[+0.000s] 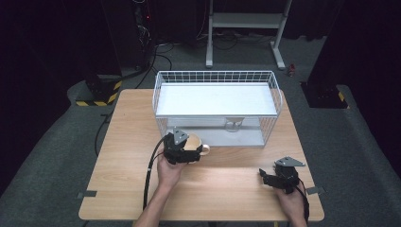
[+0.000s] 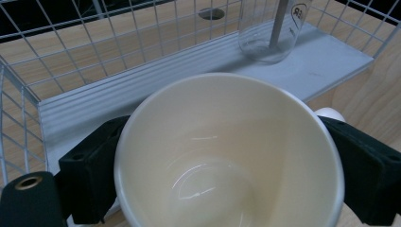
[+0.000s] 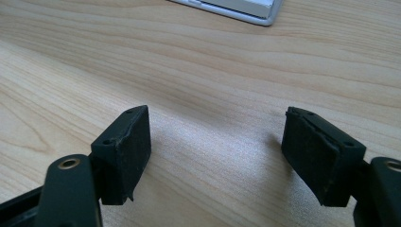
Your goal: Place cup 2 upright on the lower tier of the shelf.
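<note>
**Mug heading for rack**

Left gripper (image 1: 187, 150) is clamping the cream mug (image 2: 227, 156) across its body, holding it upright just in front of the wire rack (image 1: 215, 75), probably so it can go onto the lower shelf (image 2: 142, 101) beside the glass (image 2: 272, 33). Right gripper (image 3: 217, 156) is sitting open and empty over the table (image 3: 213, 71), out of the way.

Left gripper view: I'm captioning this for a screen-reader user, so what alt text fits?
A cream mug, seen from above its open mouth, is clamped between the left gripper's two black jaws. Behind it stands a white wire rack with a clear glass on its grey lower shelf.
</note>
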{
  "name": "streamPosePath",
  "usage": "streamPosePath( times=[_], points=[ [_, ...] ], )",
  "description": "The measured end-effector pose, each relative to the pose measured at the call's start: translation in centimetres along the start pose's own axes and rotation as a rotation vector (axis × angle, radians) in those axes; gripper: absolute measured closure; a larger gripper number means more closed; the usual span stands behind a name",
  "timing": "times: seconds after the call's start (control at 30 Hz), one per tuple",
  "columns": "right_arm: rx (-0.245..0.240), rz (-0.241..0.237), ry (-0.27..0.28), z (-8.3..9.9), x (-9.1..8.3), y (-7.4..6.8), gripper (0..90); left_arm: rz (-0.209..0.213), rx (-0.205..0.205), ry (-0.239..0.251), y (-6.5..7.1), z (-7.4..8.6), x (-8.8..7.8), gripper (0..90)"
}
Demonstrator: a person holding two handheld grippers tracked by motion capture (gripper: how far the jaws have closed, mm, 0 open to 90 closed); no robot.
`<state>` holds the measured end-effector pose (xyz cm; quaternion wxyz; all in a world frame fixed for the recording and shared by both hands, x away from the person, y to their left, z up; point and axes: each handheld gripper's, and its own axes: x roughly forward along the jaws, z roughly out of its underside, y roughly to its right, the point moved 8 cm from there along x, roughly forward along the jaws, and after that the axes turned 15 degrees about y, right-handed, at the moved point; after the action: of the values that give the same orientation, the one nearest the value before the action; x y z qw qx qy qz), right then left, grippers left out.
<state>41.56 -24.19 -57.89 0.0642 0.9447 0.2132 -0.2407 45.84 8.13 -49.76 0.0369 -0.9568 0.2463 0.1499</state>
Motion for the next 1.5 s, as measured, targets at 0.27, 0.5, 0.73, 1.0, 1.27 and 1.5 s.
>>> streamPosePath(
  times=[0.27, 0.5, 0.73, 1.0, 1.27, 1.5],
  points=[
    [0.003, 0.000, -0.001, 0.0, 0.0, 0.0, 25.0, -0.034, -0.033, -0.009, -0.8, 0.4, 1.0, 9.9],
    [0.004, 0.001, -0.001, 0.0, 0.0, 0.0, 25.0, -0.063, -0.003, -0.014, -1.2, 0.1, 1.8, 9.9],
    [0.003, 0.000, -0.001, 0.0, 0.0, 0.0, 25.0, -0.066, 0.006, -0.008, -1.2, 0.0, 2.5, 9.9],
    [0.003, 0.001, -0.001, 0.0, 0.0, 0.0, 25.0, -0.067, -0.020, 0.022, -1.7, 0.0, 3.0, 9.8],
    [0.003, 0.001, -0.001, 0.0, 0.0, 0.0, 25.0, -0.072, -0.035, 0.041, -1.9, 0.0, 3.5, 9.8],
    [0.002, 0.001, -0.001, 0.0, 0.0, 0.0, 25.0, -0.086, -0.036, 0.062, -2.1, -0.1, 4.0, 9.8]
  ],
)
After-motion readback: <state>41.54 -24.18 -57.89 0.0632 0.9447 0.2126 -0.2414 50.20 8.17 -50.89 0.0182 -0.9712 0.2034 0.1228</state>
